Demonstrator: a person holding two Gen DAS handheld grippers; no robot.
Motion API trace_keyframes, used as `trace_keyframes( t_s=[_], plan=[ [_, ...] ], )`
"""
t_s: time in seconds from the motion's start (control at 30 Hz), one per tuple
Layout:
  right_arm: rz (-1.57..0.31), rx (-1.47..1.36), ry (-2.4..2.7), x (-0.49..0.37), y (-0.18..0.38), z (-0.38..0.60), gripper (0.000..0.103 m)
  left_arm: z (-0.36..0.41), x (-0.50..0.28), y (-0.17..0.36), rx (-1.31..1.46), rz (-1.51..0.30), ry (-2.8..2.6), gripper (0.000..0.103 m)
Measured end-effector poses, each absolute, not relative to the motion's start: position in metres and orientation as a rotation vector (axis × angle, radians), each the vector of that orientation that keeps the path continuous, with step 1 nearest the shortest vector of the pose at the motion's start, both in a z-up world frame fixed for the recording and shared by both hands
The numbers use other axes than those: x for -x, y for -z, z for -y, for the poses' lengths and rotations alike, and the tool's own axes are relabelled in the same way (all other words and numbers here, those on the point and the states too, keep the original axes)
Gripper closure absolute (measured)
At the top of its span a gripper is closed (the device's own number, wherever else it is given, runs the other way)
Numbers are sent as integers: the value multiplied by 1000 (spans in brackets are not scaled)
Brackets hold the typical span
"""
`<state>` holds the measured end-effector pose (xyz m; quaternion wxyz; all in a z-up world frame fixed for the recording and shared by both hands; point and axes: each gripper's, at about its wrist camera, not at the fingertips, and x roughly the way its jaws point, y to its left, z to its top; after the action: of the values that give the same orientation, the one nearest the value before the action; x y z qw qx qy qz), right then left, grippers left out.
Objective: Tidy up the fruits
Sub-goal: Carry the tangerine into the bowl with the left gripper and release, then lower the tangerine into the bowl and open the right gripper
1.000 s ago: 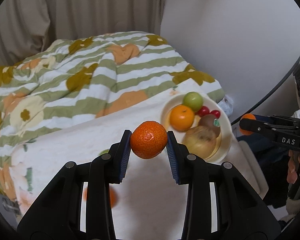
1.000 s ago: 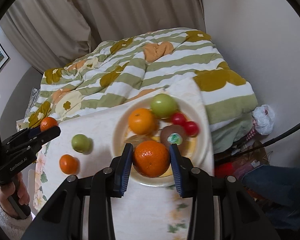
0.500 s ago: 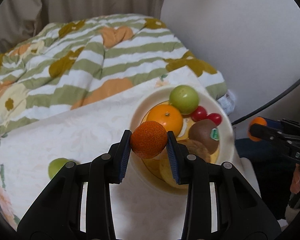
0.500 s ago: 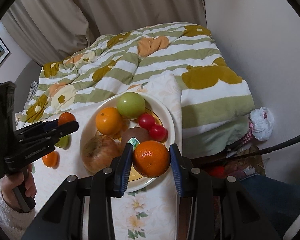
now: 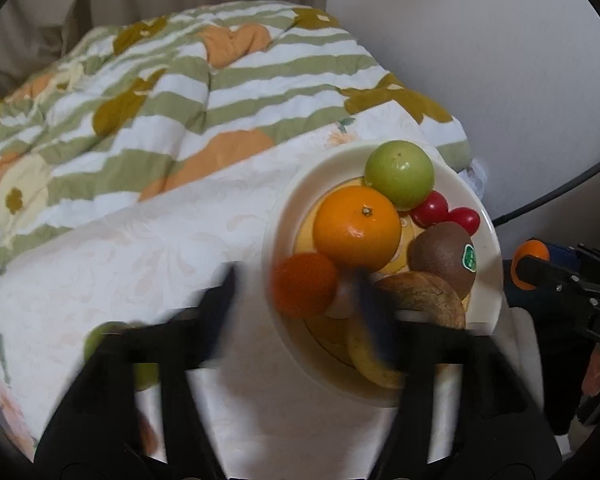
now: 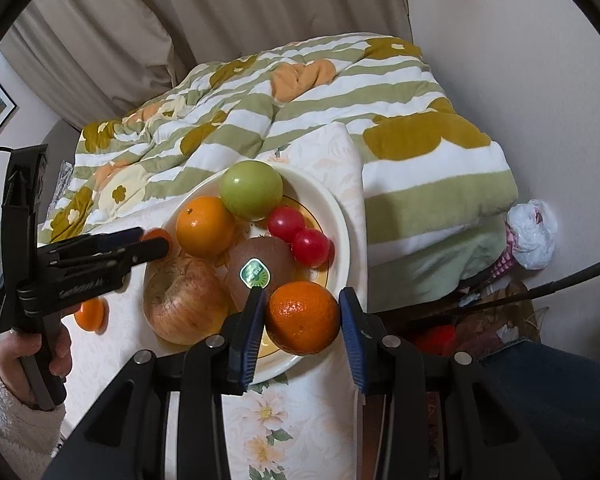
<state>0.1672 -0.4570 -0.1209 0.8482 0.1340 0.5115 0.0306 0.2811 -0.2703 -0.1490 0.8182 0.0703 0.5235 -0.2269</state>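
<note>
Mandarin (image 5: 305, 285), seemingly loose between the just-spread left tongs (image 5: 296, 300); right tongs (image 6: 302, 322) clench another mandarin (image 6: 302, 317).

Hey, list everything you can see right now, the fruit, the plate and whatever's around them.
plate: one, cream, on tablecloth
orange: one, orange, on plate
green fruit: one, green, plate's far side
cherry tomatoes: two, red, on plate
kiwi: one, brown with green sticker, on plate
apple: one, red-yellow, on plate
loose mandarin: one, orange, on tablecloth left of plate
small green fruit: one, green, on tablecloth, partly hidden
quilt: one, green-striped, behind plate
plastic bag: one, white, floor at right
left gripper: one, black, jaws just opened, blurred mandarin between them at plate's edge
right gripper: one, black, jaws shut on gripped mandarin
</note>
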Motion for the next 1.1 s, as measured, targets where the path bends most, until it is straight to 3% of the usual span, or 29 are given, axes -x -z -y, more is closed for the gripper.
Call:
trace_keyframes(
  t_s=[0.03,0.53,1.03,1.07,1.1],
  plan=[
    [-1077,-283,-63,-167,120,457,68,268,-279,144,-151,-1084,476,0],
    [-1024,-156,-103,-166,100,445,68,224,-254,100,-125,-1041,398,0],
    [-999,5,-211,-176,138,439,68,179,-212,108,-92,-1074,275,0],
    [-998,7,-213,-177,139,440,67,177,-209,109,-87,-1075,270,0],
    [-995,7,-214,-176,139,440,59,176,-207,110,-83,-1076,266,0]
  ],
)
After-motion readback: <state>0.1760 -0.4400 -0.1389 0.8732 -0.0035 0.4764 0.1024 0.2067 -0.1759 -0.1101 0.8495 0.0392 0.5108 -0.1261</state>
